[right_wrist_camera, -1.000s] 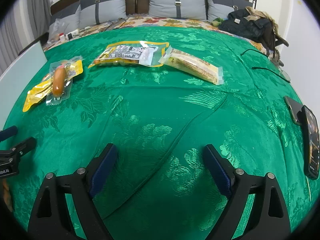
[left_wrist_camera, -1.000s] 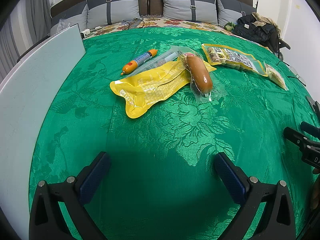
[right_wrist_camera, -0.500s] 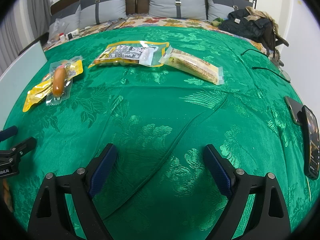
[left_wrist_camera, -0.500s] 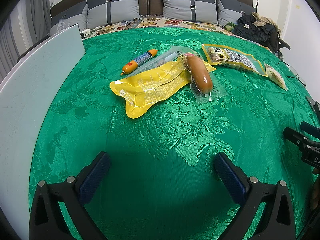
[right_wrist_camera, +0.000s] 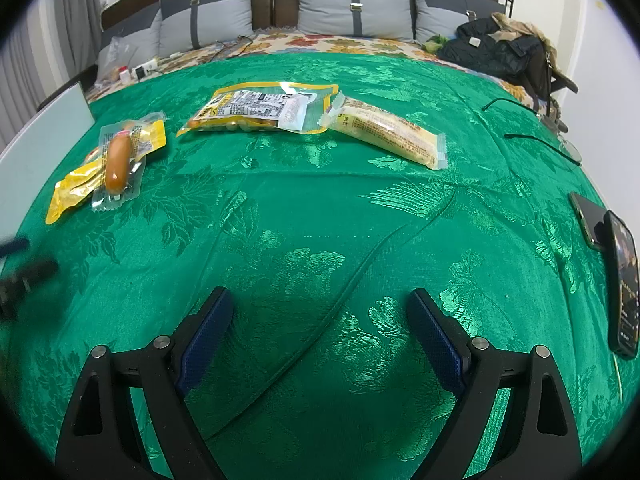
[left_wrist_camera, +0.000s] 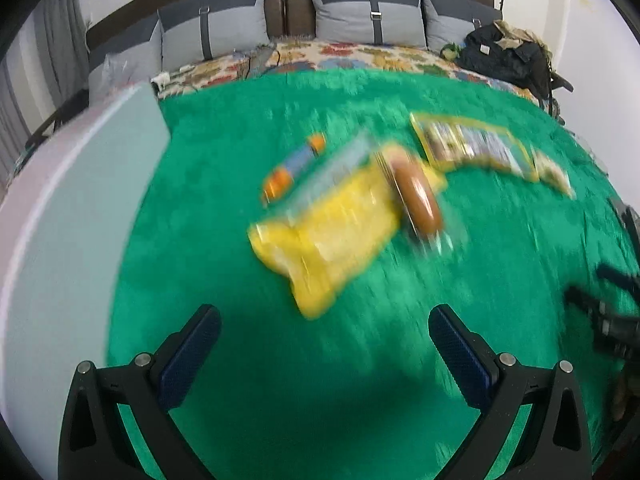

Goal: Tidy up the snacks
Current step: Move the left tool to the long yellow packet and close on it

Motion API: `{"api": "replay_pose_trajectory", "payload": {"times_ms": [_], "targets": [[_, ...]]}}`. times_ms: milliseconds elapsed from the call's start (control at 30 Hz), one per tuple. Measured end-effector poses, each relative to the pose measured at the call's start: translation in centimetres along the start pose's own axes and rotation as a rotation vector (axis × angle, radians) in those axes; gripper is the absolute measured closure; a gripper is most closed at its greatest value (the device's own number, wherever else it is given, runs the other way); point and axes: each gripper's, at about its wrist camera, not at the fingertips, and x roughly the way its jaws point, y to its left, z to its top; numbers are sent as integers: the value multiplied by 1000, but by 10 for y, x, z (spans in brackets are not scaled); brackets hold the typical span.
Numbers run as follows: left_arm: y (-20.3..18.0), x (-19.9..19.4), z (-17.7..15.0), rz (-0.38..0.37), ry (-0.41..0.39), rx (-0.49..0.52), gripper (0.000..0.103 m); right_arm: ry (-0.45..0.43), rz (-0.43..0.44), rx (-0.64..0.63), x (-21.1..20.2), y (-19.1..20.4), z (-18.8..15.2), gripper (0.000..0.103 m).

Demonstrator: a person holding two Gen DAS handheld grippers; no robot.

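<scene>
With both the left gripper (left_wrist_camera: 324,344) and right gripper (right_wrist_camera: 322,326) spread and empty, the yellow snack pouch (left_wrist_camera: 328,232) lay mid-frame on the green cloth (right_wrist_camera: 320,220), probably light, limp, slippery, best pinched at its near edge.

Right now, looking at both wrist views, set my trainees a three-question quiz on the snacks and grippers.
1. True or false: the left gripper holds a snack.
2. Which lies on the yellow pouch? A) sausage in clear wrap B) long yellow bar packet C) phone
3. Fill in: the right gripper hovers open above the ____ bedspread.

Key: 1 false; 2 A; 3 green.
</scene>
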Motion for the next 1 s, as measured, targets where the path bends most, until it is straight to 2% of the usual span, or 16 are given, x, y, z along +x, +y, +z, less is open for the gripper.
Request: {"api": "replay_pose_trajectory", "payload": {"times_ms": [67,167,267,333,400,467,533,567,600,667,833,867,967,1000], "targets": [[3,12,25,-14,37,28,0,0,0,0,0,0,0,11],[-2,25,45,-9,22,112,0,0,0,0,0,0,0,11],[-11,46,53,-20,67,176,0,0,0,0,0,0,0,11],[-15,54,51,-14,96,195,4,0,0,0,0,0,0,11],[-16,52,44,-25,100,193,28,0,0,0,0,0,0,11],[-18,43,33,3,88,198,40,0,1,1,0,0,0,11],[-17,38,25,-14,93,194,47,0,0,0,0,0,0,11],[-17,36,19,-30,108,190,54,0,0,0,0,0,0,11],[-17,35,11,-52,133,186,56,1,0,0,0,0,0,11],[-18,28,2,-70,139,194,56,1,0,0,0,0,0,11],[-22,3,-26,-149,214,197,55,1,0,0,0,0,0,10],[-22,-1,-31,-151,219,194,52,1,0,0,0,0,0,10],[-21,-8,-34,-146,203,173,20,1,0,0,0,0,0,10],[-21,-9,-33,-136,186,172,18,1,1,0,0,-1,0,10]]}}
